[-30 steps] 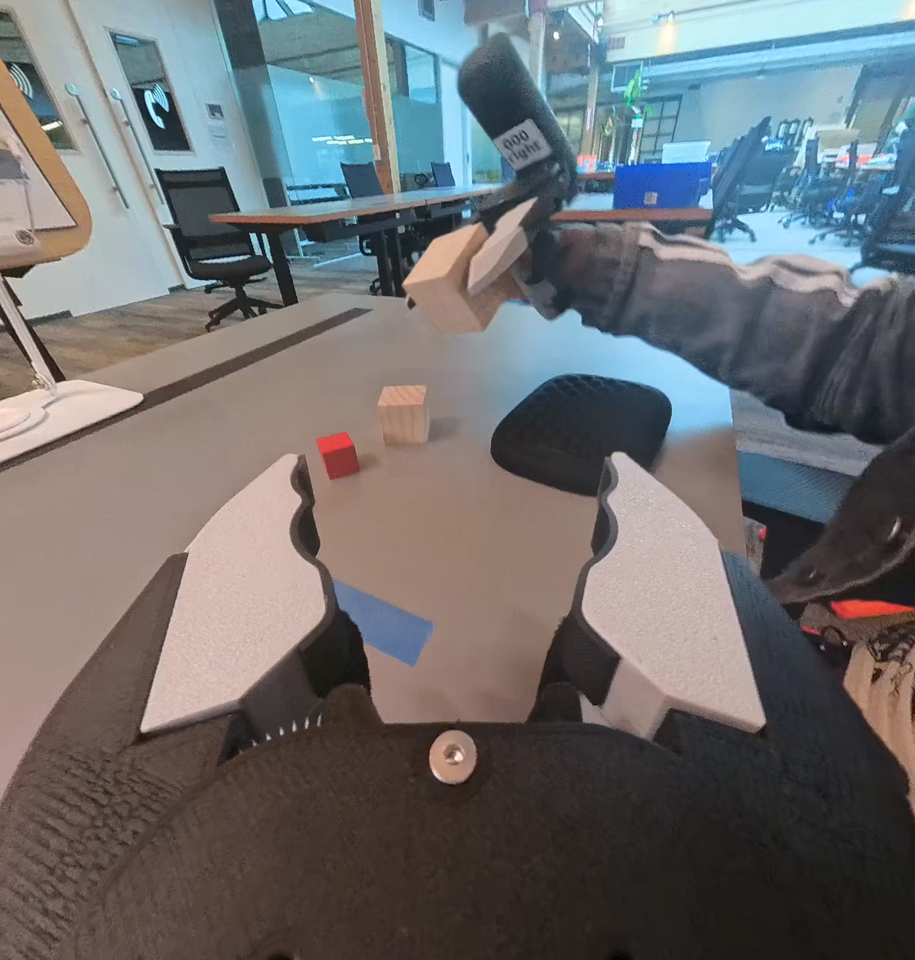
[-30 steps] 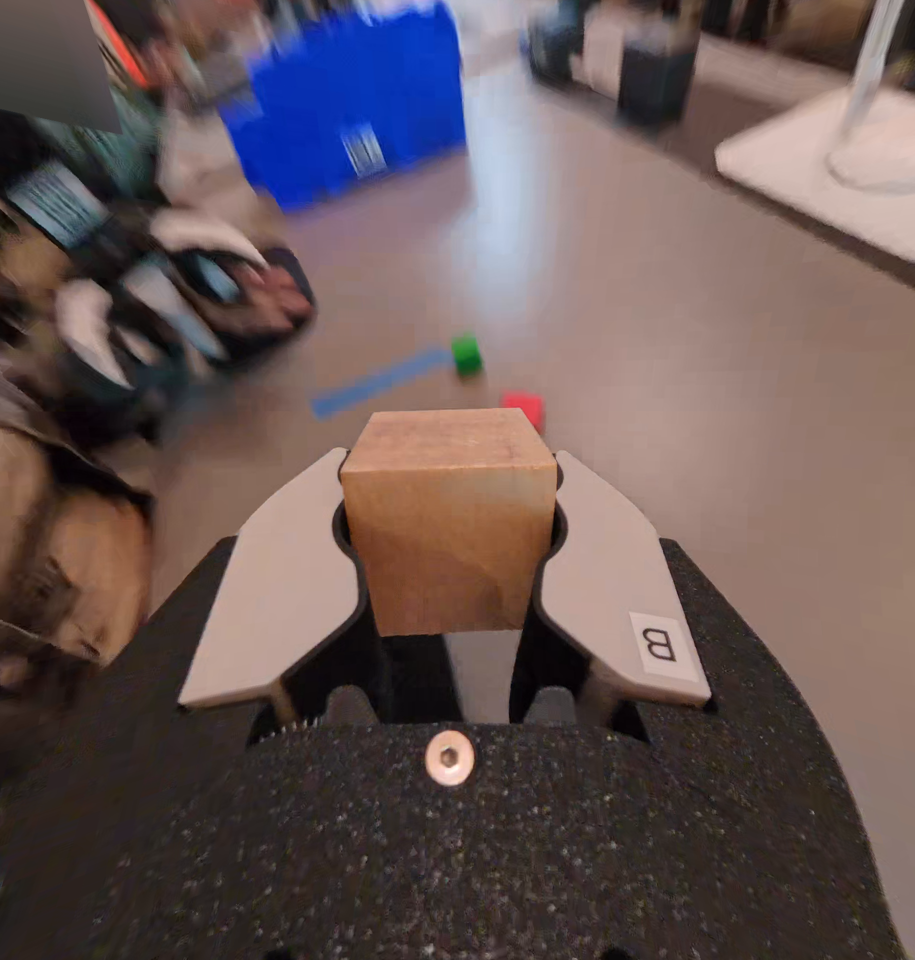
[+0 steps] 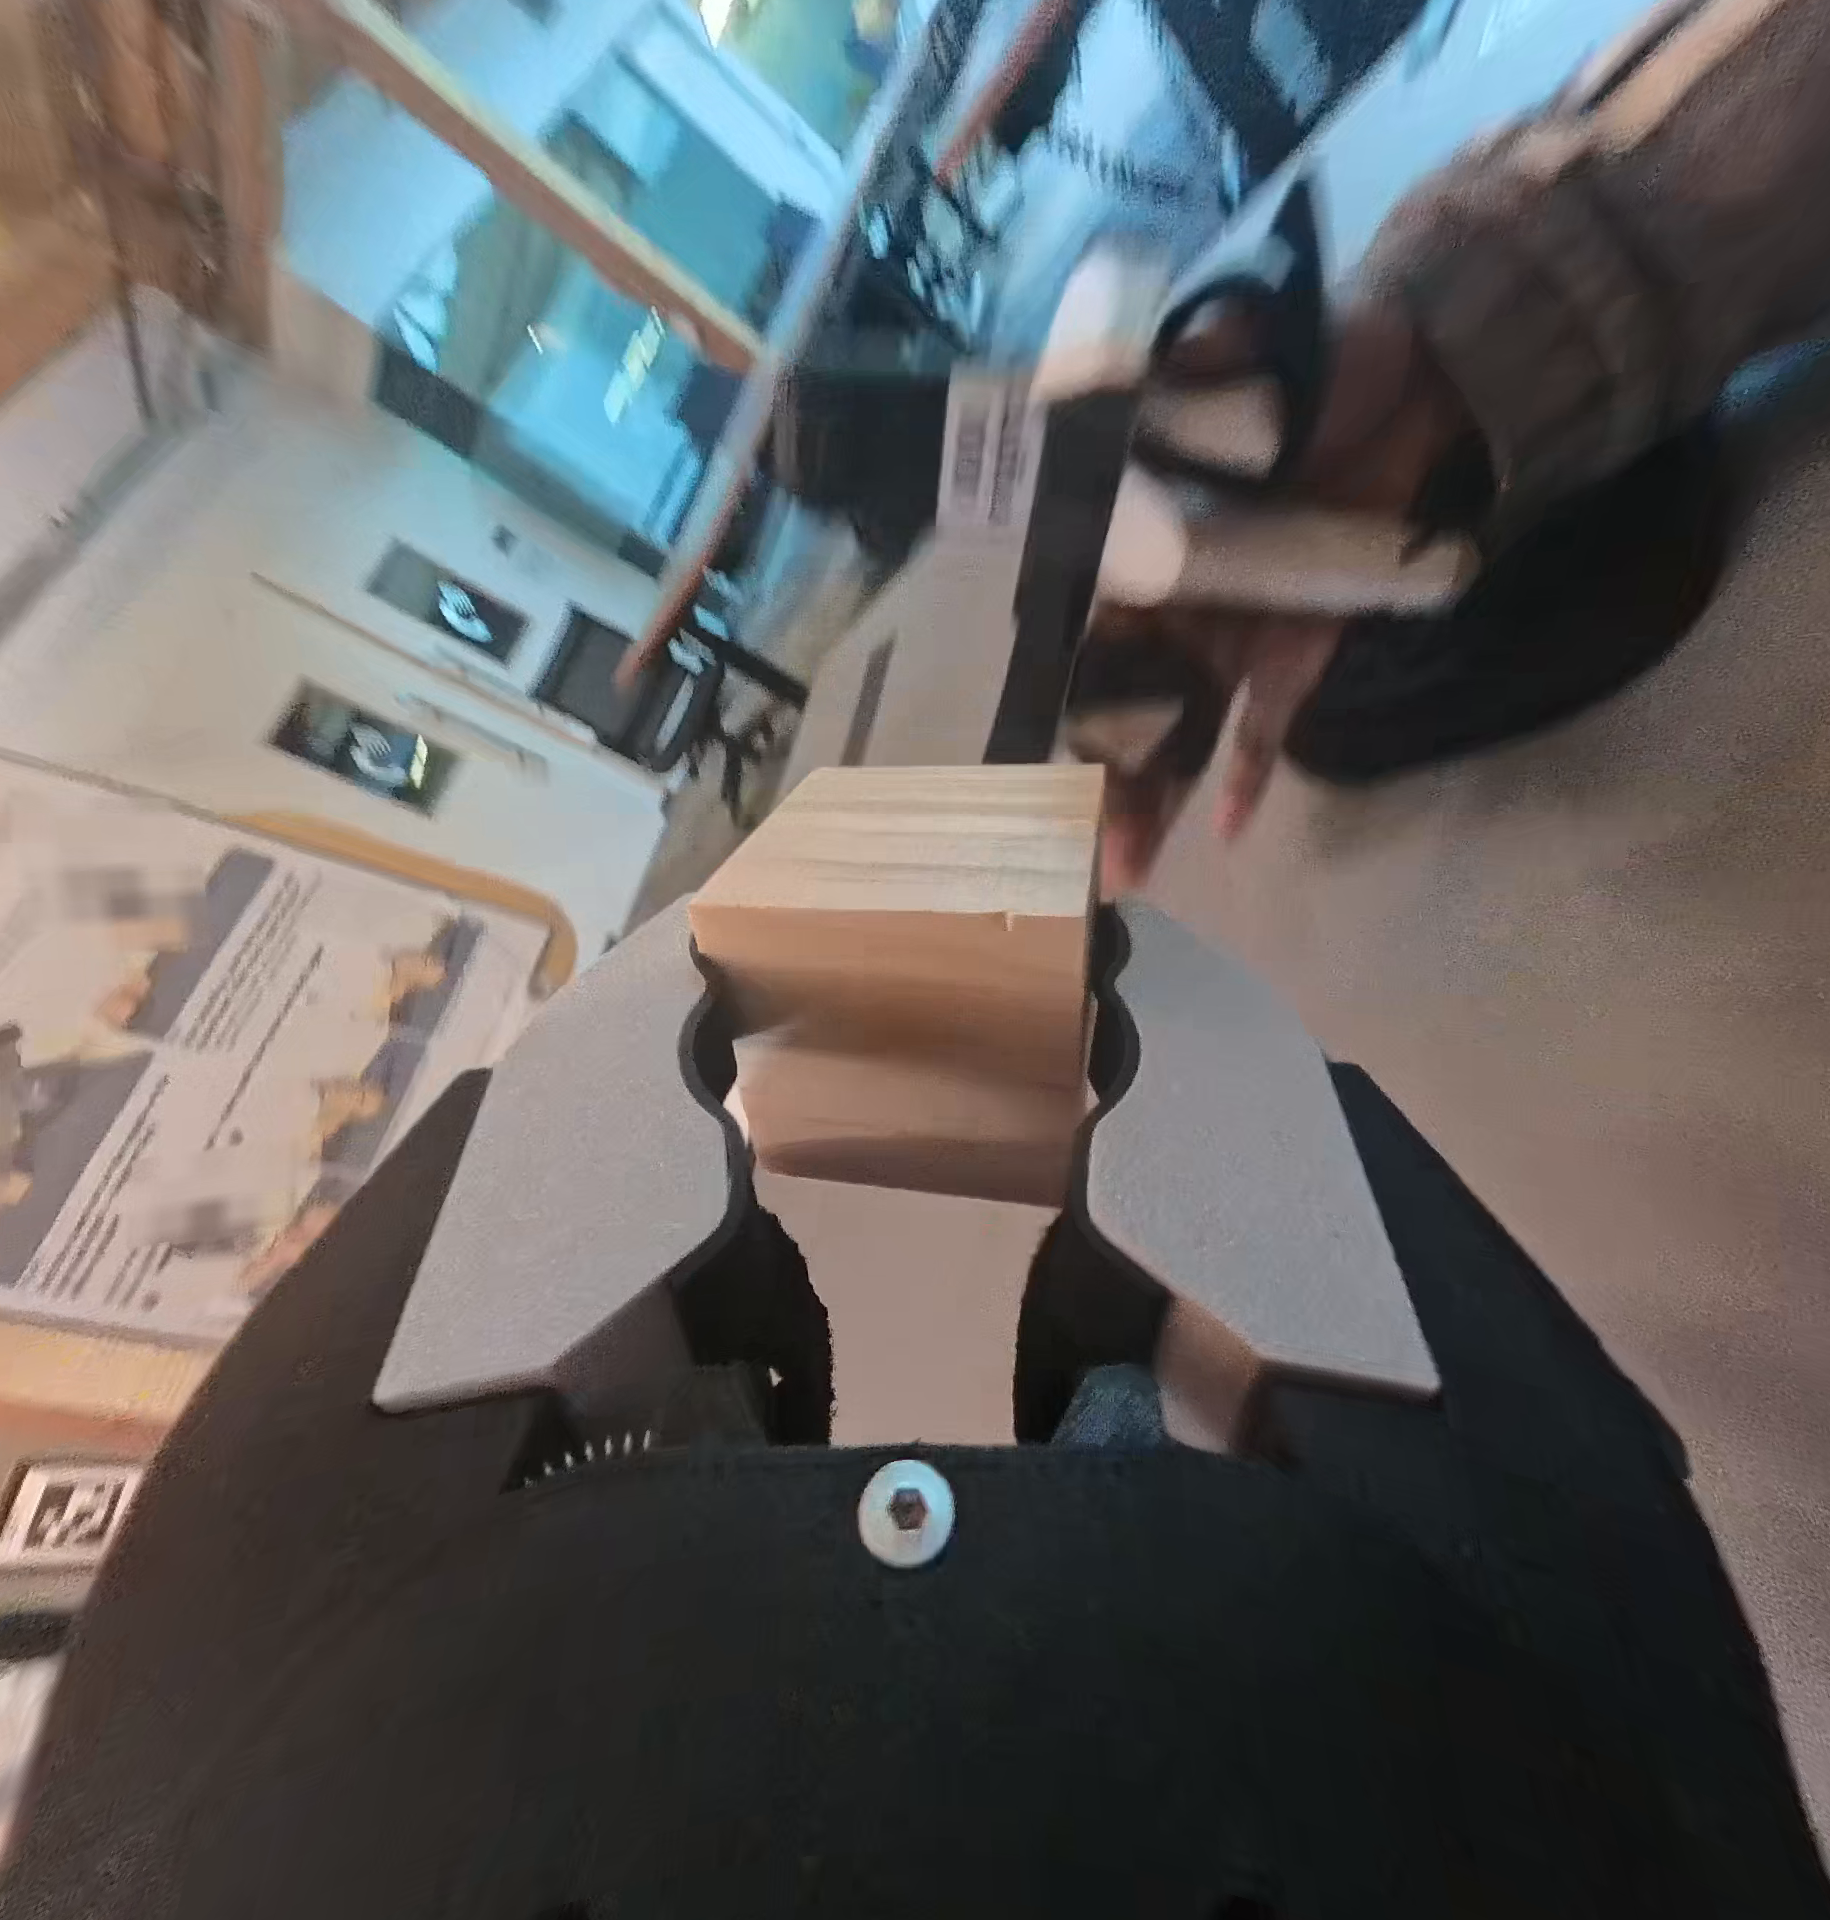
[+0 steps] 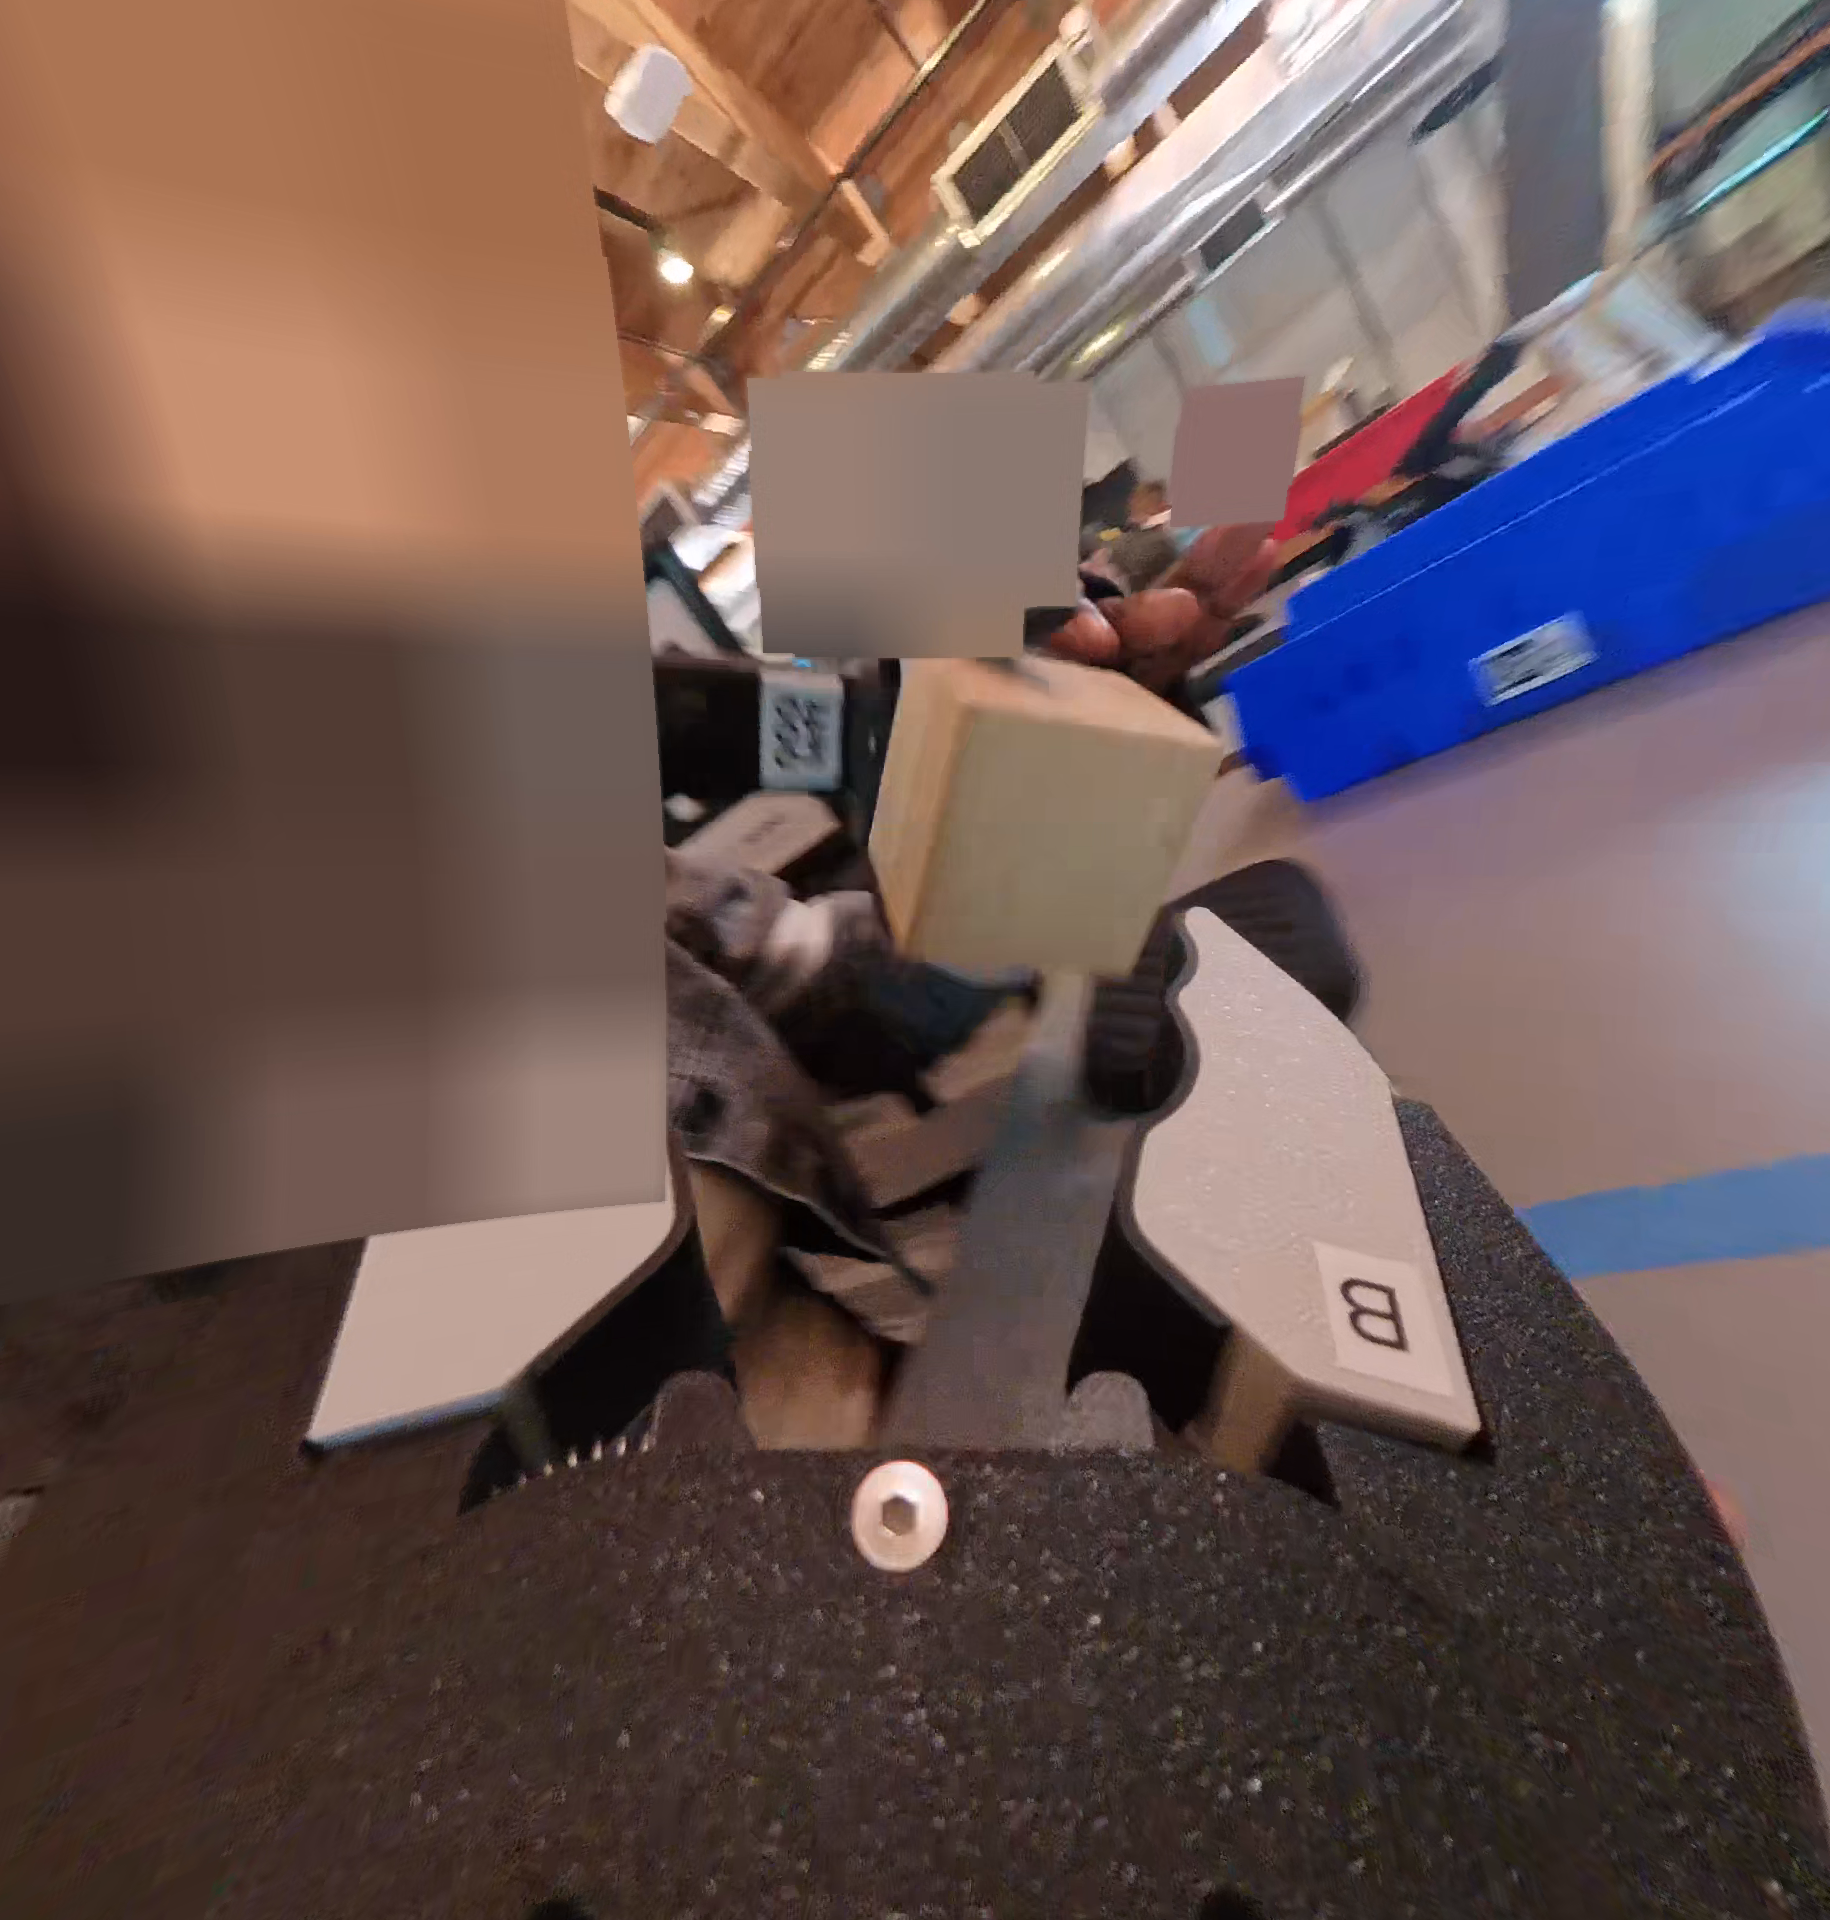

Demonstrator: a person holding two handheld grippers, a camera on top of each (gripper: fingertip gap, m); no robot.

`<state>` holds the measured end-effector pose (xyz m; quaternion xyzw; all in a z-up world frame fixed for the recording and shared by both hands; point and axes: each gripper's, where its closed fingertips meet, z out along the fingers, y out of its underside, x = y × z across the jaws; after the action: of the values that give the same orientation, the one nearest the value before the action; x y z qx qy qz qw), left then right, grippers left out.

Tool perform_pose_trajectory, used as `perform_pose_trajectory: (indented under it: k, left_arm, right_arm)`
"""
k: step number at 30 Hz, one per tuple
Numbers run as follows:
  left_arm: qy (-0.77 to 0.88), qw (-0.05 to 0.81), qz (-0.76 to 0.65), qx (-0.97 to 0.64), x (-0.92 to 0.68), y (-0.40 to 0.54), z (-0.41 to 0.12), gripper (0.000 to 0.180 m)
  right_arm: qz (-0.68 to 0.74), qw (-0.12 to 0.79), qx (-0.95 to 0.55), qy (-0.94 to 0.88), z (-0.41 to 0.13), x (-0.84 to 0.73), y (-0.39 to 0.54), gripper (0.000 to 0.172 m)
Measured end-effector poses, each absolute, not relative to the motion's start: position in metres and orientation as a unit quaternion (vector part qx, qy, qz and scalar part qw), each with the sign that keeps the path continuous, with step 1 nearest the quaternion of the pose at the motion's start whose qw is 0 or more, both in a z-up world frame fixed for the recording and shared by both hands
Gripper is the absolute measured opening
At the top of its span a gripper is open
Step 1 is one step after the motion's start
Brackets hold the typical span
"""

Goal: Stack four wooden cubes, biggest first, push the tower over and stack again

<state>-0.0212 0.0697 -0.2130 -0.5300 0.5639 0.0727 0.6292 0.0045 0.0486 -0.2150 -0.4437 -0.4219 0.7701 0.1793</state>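
1. Left claw [image 3: 900, 935] is clamped on a pale wooden cube [image 3: 911, 894]. Both grey fingers [image 3: 599, 1122] press its sides, and the cube sits at the fingertips, lifted clear of the table [image 3: 1513, 1143].
2. Right claw [image 4: 921, 987] stands wide with nothing between the fingers. The finger bearing a sticker [image 4: 1275, 1143] is in plain sight; the other is mostly under a blur patch.
3. In the right wrist view the same cube [image 4: 1036, 821] is just ahead of the right claw's tips, tilted, not touching them.
4. The table is plain matte grey. A blue tape strip [image 4: 1669, 1226] lies on it right of the right claw, and a black mesh pad [image 3: 1565, 623] lies ahead-right of the left claw.
5. A blue plastic bin [image 4: 1565, 644] is on the table, far ahead-right of the right claw.
6. A hand [image 3: 1410, 416] shows ahead of the left claw, above-right, heavily motion-blurred.
7. The room is an open office: glass partitions [image 3: 578, 260], white wall with doors, and a wood-framed poster board [image 3: 215, 1039] left of the left claw.
8. Overhead are timber beams and metal ducting [image 4: 1046, 260]. Both views are tilted and blurry.
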Motion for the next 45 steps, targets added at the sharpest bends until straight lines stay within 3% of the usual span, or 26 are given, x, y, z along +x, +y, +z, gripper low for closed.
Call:
perform_pose_trajectory:
  k: [1, 6, 8, 11, 16, 27, 33, 38, 41, 45]
  left_arm:
    - [0.573, 0.601, 0.085, -0.551, -0.038, 0.076, -0.215, 0.066]
    - [0.663, 0.34, 0.068, -0.663, -0.117, 0.081, -0.266, 0.068]
    - [0.679, 0.237, 0.064, -0.692, -0.142, 0.079, -0.286, 0.067]
    - [0.656, 0.153, 0.041, -0.738, -0.156, 0.08, -0.306, 0.067]
    - [0.64, 0.079, 0.019, -0.764, -0.161, 0.078, -0.333, 0.067]
    - [0.619, 0.068, 0.036, -0.782, -0.159, 0.086, -0.361, 0.068]
    - [0.62, 0.08, 0.037, -0.78, -0.159, 0.087, -0.364, 0.069]
    - [0.585, 0.146, 0.019, -0.798, -0.156, 0.085, -0.337, 0.101]
    - [0.507, 0.318, -0.034, -0.8, -0.13, 0.092, -0.299, 0.124]
    - [0.317, 0.635, -0.213, -0.671, -0.089, 0.076, -0.219, 0.126]
  right_arm:
    - [0.748, 0.228, -0.449, -0.433, -0.217, 0.007, 0.058, 0.095]
    - [0.622, 0.44, -0.465, -0.45, -0.226, 0.015, 0.094, 0.12]
    - [0.581, 0.478, -0.457, -0.474, -0.231, 0.012, 0.093, 0.126]
    - [0.538, 0.487, -0.458, -0.514, -0.244, 0.004, 0.087, 0.136]
    - [0.526, 0.481, -0.461, -0.529, -0.252, 0.0, 0.083, 0.14]
    - [0.526, 0.486, -0.464, -0.521, -0.25, 0.001, 0.086, 0.139]
    - [0.524, 0.488, -0.466, -0.52, -0.25, 0.001, 0.087, 0.139]
    - [0.525, 0.493, -0.468, -0.513, -0.248, 0.003, 0.091, 0.138]
    - [0.518, 0.5, -0.478, -0.503, -0.246, 0.007, 0.098, 0.133]
    - [0.451, 0.499, -0.536, -0.51, -0.259, 0.019, 0.125, 0.116]
